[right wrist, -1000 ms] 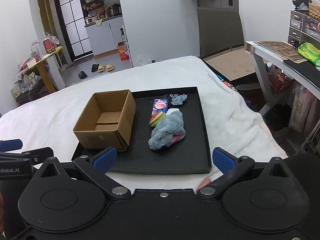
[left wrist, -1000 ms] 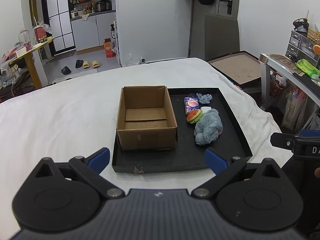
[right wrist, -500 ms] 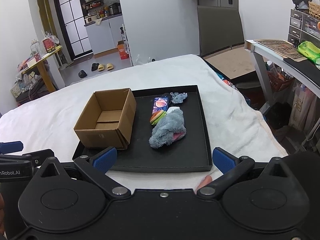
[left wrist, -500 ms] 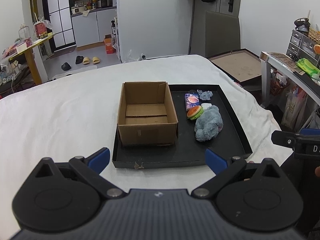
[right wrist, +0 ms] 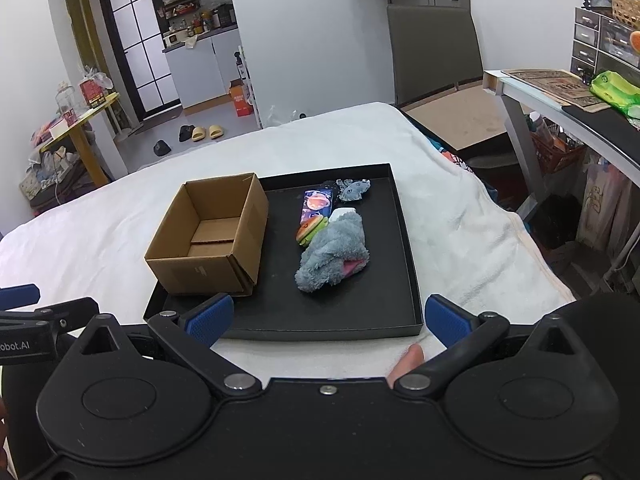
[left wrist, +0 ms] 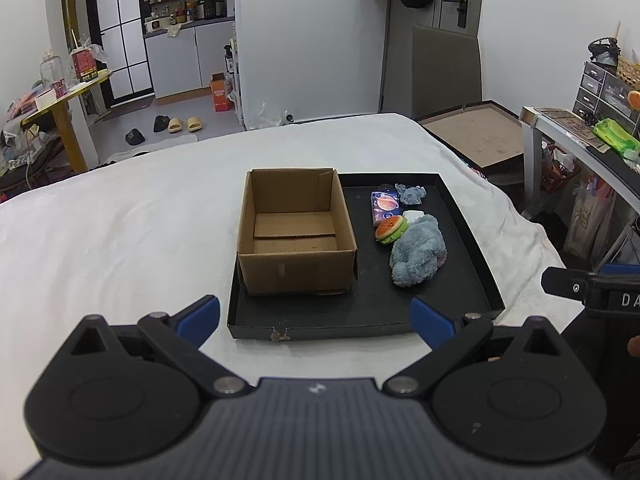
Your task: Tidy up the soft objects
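A black tray [left wrist: 476, 248] [right wrist: 408, 252] lies on a white-covered bed. In its left half stands an open, empty cardboard box [left wrist: 296, 236] [right wrist: 212, 240]. In its right half lie a fluffy grey-blue plush [left wrist: 418, 252] [right wrist: 332, 254], a small burger toy [left wrist: 390, 229] [right wrist: 310, 230], a purple packet [left wrist: 384, 206] [right wrist: 316, 204], a small grey plush [left wrist: 412, 193] [right wrist: 354, 190] and a white item [left wrist: 414, 215]. My left gripper [left wrist: 314, 316] and my right gripper [right wrist: 328, 318] are both open and empty, held before the tray's near edge.
The white bed cover [left wrist: 120, 232] spreads around the tray. A grey chair [right wrist: 432, 52] and a brown board [left wrist: 476, 136] stand beyond the bed. A desk with clutter [right wrist: 568, 100] is at the right. A yellow table [left wrist: 64, 96] is at the far left.
Both grippers have drawn back and risen slightly, so the tray and box sit a little farther off. Nothing on the tray has moved.
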Action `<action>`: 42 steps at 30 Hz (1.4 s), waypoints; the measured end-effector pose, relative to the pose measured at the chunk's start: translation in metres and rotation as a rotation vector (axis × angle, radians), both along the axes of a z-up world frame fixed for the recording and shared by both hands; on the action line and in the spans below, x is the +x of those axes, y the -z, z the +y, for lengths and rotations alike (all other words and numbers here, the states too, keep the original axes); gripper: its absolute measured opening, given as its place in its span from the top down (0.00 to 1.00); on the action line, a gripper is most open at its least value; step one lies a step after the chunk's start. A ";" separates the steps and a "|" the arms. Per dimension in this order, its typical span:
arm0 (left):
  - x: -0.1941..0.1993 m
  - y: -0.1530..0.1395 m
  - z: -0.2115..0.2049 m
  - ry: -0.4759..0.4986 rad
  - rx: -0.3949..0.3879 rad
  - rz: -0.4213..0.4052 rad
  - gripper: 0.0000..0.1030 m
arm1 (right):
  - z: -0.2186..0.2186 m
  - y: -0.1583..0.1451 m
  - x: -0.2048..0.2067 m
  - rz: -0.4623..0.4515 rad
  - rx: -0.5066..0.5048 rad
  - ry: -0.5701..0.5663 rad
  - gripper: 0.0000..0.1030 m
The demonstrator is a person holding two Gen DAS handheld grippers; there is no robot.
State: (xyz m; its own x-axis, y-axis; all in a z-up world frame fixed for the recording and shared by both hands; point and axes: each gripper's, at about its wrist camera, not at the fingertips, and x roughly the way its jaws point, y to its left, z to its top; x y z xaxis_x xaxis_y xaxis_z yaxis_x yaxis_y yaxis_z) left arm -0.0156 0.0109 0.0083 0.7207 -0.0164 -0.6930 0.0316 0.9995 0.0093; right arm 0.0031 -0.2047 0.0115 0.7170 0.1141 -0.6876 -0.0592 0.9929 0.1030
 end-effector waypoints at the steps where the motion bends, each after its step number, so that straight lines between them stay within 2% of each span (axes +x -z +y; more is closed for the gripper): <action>1: 0.000 0.000 0.000 0.000 0.001 0.000 0.02 | 0.000 -0.001 0.000 -0.002 -0.002 -0.001 0.00; 30: 0.002 0.006 0.001 -0.007 -0.007 0.000 0.02 | -0.002 0.002 0.002 0.005 -0.012 0.003 0.00; 36: 0.010 0.012 0.001 -0.008 0.006 0.008 0.02 | -0.001 0.007 0.006 0.008 -0.004 -0.003 0.00; 42: 0.024 0.021 0.010 -0.052 -0.016 0.017 0.02 | -0.001 0.017 0.017 0.006 0.004 -0.005 0.00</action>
State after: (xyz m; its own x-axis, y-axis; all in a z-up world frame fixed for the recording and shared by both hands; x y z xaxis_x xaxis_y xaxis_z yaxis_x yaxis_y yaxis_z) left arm 0.0087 0.0206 -0.0122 0.7088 0.0094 -0.7054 -0.0200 0.9998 -0.0068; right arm 0.0197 -0.2057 -0.0050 0.7123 0.1199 -0.6916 -0.0632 0.9923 0.1069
